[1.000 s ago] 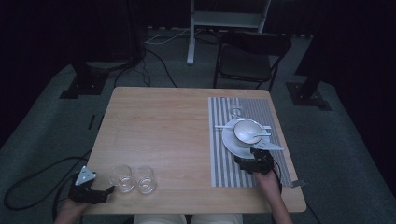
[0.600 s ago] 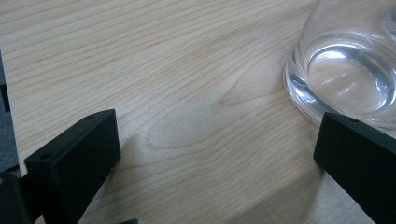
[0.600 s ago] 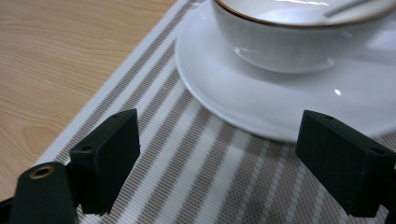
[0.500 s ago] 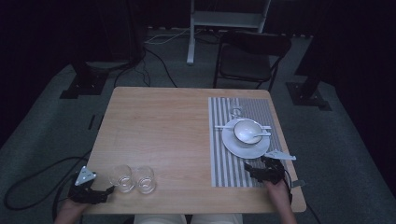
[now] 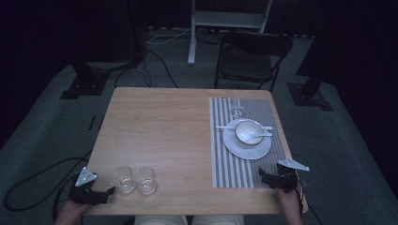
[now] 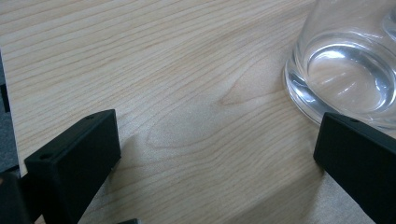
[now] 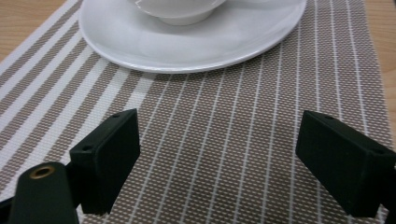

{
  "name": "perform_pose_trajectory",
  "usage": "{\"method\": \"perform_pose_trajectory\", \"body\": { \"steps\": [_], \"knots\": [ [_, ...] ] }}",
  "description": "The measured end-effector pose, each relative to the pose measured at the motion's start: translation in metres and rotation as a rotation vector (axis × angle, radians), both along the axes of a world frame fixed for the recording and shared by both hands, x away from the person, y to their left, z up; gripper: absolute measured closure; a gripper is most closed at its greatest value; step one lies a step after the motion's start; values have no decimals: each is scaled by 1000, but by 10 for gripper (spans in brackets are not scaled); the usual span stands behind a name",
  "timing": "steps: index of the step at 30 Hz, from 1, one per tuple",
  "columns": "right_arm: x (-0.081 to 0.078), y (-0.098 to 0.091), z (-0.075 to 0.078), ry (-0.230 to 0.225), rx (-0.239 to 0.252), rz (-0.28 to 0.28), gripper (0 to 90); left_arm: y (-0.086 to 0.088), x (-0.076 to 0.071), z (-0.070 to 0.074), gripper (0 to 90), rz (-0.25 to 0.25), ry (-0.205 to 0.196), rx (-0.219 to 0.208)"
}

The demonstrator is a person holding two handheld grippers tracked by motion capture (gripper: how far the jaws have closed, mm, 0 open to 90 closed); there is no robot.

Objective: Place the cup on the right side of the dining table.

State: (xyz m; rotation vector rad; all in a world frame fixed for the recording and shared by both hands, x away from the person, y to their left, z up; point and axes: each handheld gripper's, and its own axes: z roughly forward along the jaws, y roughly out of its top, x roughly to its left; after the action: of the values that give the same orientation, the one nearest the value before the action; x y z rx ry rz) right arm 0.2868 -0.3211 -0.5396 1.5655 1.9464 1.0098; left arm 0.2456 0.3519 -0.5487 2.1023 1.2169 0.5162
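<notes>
While two clear glasses (image 5: 123, 178) (image 5: 145, 180) stand side by side at the bench's (image 5: 159, 136) near left edge, the left gripper (image 5: 109, 191) sits just beside them, jaws wide. The right gripper (image 5: 263, 176), jaws wide, rests on the striped placemat (image 5: 230, 164) near the white plate (image 5: 248, 149) carrying a bowl (image 5: 247, 131).

Two black tools w/ blocky jaws, grey triangular plates, trailing cables.
</notes>
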Motion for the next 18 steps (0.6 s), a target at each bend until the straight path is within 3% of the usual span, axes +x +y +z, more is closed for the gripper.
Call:
{"method": "perform_pose_trajectory", "body": {
  "steps": [3, 6, 9, 18],
  "knots": [
    [0, -1, -1, -1, -4, -6, 132, 0, 0, 0, 8, 0, 0, 0],
    [1, -3, -4, 1, -57, -43, 132, 0, 0, 0, 8, 0, 0, 0],
    [0, -9, -4, 1, -38, -75, 132, 0, 0, 0, 8, 0, 0, 0],
    [-2, -19, -6, 5, -70, -165, 132, 0, 0, 0, 8, 0, -1, -1]
  ]
}}
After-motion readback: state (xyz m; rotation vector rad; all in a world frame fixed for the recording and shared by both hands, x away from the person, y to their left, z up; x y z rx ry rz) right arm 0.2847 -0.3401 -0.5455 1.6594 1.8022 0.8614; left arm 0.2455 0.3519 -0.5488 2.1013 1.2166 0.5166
